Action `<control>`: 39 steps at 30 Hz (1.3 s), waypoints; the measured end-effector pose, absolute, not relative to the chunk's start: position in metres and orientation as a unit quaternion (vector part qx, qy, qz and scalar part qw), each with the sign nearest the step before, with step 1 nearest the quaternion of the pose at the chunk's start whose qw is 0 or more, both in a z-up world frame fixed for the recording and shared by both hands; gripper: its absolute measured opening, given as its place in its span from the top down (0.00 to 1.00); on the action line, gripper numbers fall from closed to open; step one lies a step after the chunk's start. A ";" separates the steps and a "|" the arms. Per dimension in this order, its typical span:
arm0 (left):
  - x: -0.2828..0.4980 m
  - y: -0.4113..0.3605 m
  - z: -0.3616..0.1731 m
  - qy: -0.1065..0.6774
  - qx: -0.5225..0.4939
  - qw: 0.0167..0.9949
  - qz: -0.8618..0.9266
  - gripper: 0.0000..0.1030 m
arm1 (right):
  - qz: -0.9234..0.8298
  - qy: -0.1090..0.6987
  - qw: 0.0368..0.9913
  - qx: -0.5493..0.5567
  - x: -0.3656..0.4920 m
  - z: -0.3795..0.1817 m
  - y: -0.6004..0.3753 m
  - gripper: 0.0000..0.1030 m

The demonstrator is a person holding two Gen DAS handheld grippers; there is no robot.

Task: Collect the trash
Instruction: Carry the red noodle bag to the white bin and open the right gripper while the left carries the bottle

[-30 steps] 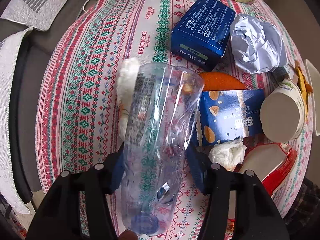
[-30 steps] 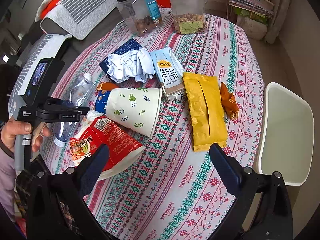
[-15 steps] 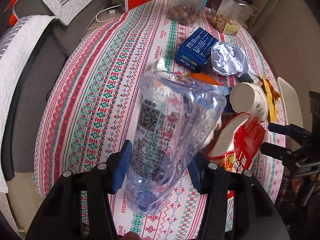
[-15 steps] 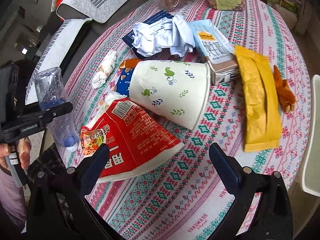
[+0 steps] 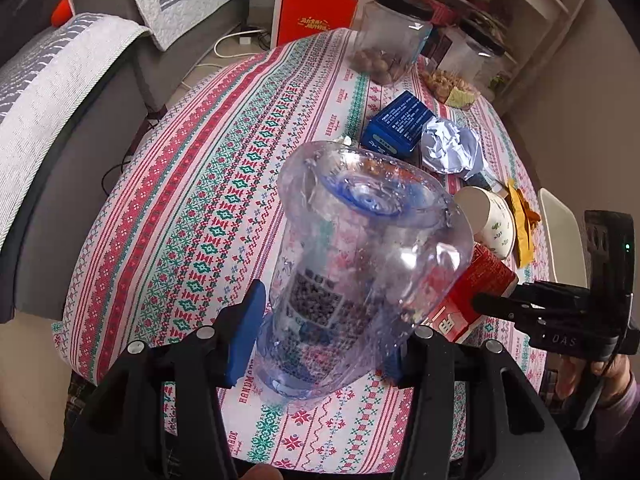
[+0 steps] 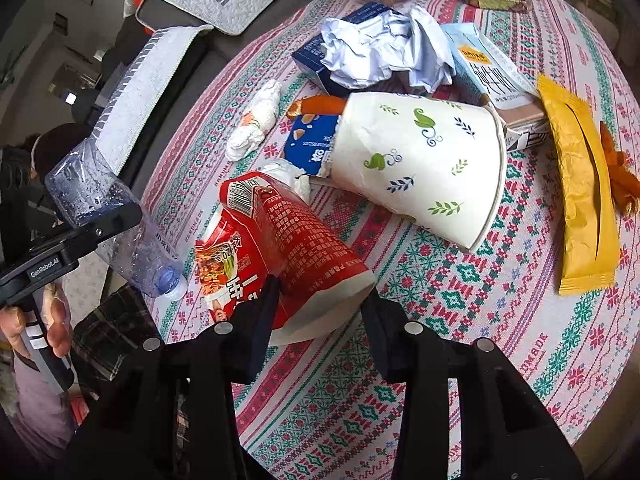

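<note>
On the round table with the patterned cloth (image 6: 480, 320), contents as follows.

Left gripper (image 5: 320, 344): blue-padded fingers pinching a clear plastic bottle (image 5: 360, 260) at its lower body, cap end down toward the camera, base tilted up and away; bottle lifted off the cloth at the near edge of the table. The right wrist view shows the same bottle (image 6: 108, 220) beside the table's edge, blue cap lowest.

Right gripper (image 6: 320, 304): fingers set on either side of the wide mouth of a red noodle cup (image 6: 288, 248) lying on its side; both appear to touch its wall, but a firm squeeze cannot be confirmed.

White paper cup with leaf print (image 6: 420, 164): on its side, just behind the red cup, mouth toward the right.

Blue snack wrapper (image 6: 316, 140): flat, partly under the white cup.

Crumpled tissue (image 6: 256, 120): left of the wrapper, apart from it.

Crumpled white paper (image 6: 384, 52): resting on a dark blue box (image 5: 400, 124).

Milk carton (image 6: 492, 76): on its side, right of the paper.

Yellow packet (image 6: 580, 200): flat, right of the white cup, with orange peel (image 6: 620, 176) touching its far side.

Two clear jars (image 5: 392, 36): upright at the far edge.
</note>
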State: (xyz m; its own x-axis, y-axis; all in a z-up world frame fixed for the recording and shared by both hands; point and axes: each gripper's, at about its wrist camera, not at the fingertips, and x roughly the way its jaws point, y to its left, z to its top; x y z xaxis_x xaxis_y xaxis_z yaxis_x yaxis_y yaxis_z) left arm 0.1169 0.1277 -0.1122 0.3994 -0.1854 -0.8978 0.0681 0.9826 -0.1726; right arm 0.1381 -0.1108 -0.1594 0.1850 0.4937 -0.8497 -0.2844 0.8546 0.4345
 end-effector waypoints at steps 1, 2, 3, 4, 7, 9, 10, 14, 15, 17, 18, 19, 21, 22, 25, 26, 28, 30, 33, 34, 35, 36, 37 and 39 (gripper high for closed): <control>0.115 0.129 -0.111 0.539 -0.058 0.837 -0.073 0.51 | 0.257 0.576 0.771 0.083 0.136 -0.154 -0.108 0.68; 0.113 0.130 -0.109 0.535 -0.062 0.840 -0.069 0.51 | 0.259 0.565 0.780 0.075 0.134 -0.147 -0.106 0.69; 0.112 0.131 -0.106 0.530 -0.065 0.843 -0.065 0.52 | 0.261 0.555 0.787 0.069 0.131 -0.141 -0.104 0.70; 0.111 0.133 -0.104 0.525 -0.067 0.846 -0.060 0.53 | 0.262 0.545 0.794 0.063 0.128 -0.135 -0.103 0.71; 0.109 0.137 -0.097 0.513 -0.078 0.853 -0.049 0.57 | 0.257 0.517 0.816 0.040 0.122 -0.122 -0.102 0.72; 0.107 0.139 -0.092 0.503 -0.083 0.859 -0.039 0.58 | 0.250 0.501 0.828 0.028 0.122 -0.116 -0.103 0.73; 0.107 0.139 -0.091 0.500 -0.085 0.861 -0.038 0.58 | 0.249 0.494 0.833 0.020 0.121 -0.114 -0.103 0.73; 0.105 0.139 -0.088 0.494 -0.094 0.864 -0.032 0.58 | 0.244 0.477 0.844 0.005 0.116 -0.104 -0.107 0.74; 0.105 0.139 -0.087 0.492 -0.096 0.865 -0.031 0.58 | 0.243 0.473 0.847 0.004 0.111 -0.102 -0.113 0.74; 0.104 0.139 -0.085 0.488 -0.102 0.866 -0.030 0.58 | 0.240 0.466 0.852 0.002 0.113 -0.099 -0.114 0.74; 0.103 0.139 -0.083 0.487 -0.103 0.867 -0.030 0.58 | 0.238 0.463 0.854 0.002 0.112 -0.097 -0.114 0.74; 0.103 0.138 -0.081 0.485 -0.102 0.868 -0.030 0.58 | 0.236 0.460 0.856 0.002 0.113 -0.095 -0.116 0.74; 0.103 0.136 -0.077 0.481 -0.098 0.871 -0.028 0.58 | 0.231 0.453 0.861 0.000 0.107 -0.094 -0.117 0.75; 0.102 0.136 -0.075 0.479 -0.097 0.872 -0.028 0.58 | 0.230 0.451 0.862 0.000 0.105 -0.093 -0.118 0.75; 0.101 0.133 -0.070 0.475 -0.096 0.875 -0.028 0.58 | 0.227 0.440 0.869 -0.003 0.104 -0.087 -0.121 0.75; 0.101 0.132 -0.068 0.474 -0.095 0.875 -0.028 0.58 | 0.225 0.437 0.871 -0.003 0.103 -0.085 -0.121 0.75; 0.100 0.129 -0.066 0.473 -0.093 0.876 -0.029 0.58 | 0.221 0.428 0.876 -0.003 0.102 -0.081 -0.125 0.75; 0.100 0.125 -0.063 0.472 -0.090 0.877 -0.030 0.58 | 0.214 0.420 0.882 0.000 0.101 -0.075 -0.130 0.75; 0.101 0.118 -0.058 0.467 -0.085 0.879 -0.036 0.58 | 0.198 0.408 0.891 0.011 0.102 -0.067 -0.144 0.75; 0.102 0.115 -0.056 0.466 -0.083 0.880 -0.039 0.58 | 0.189 0.403 0.896 0.012 0.102 -0.064 -0.151 0.75; 0.104 0.111 -0.054 0.465 -0.081 0.881 -0.042 0.58 | 0.179 0.398 0.900 0.013 0.102 -0.061 -0.157 0.75; 0.105 0.107 -0.052 0.463 -0.078 0.882 -0.046 0.58 | 0.165 0.390 0.906 0.021 0.103 -0.058 -0.165 0.75; 0.106 0.102 -0.049 0.461 -0.076 0.883 -0.050 0.58 | 0.154 0.386 0.909 0.029 0.104 -0.054 -0.176 0.75; 0.110 0.091 -0.045 0.458 -0.070 0.884 -0.058 0.58 | 0.130 0.377 0.916 0.045 0.105 -0.048 -0.197 0.75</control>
State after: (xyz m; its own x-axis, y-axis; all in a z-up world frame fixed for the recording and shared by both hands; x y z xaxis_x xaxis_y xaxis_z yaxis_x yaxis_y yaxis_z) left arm 0.1104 0.0909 -0.0447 0.5734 -0.1671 -0.8021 0.0393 0.9835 -0.1768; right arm 0.1050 -0.1973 -0.0477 0.6823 0.2724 -0.6784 -0.2047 0.9620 0.1804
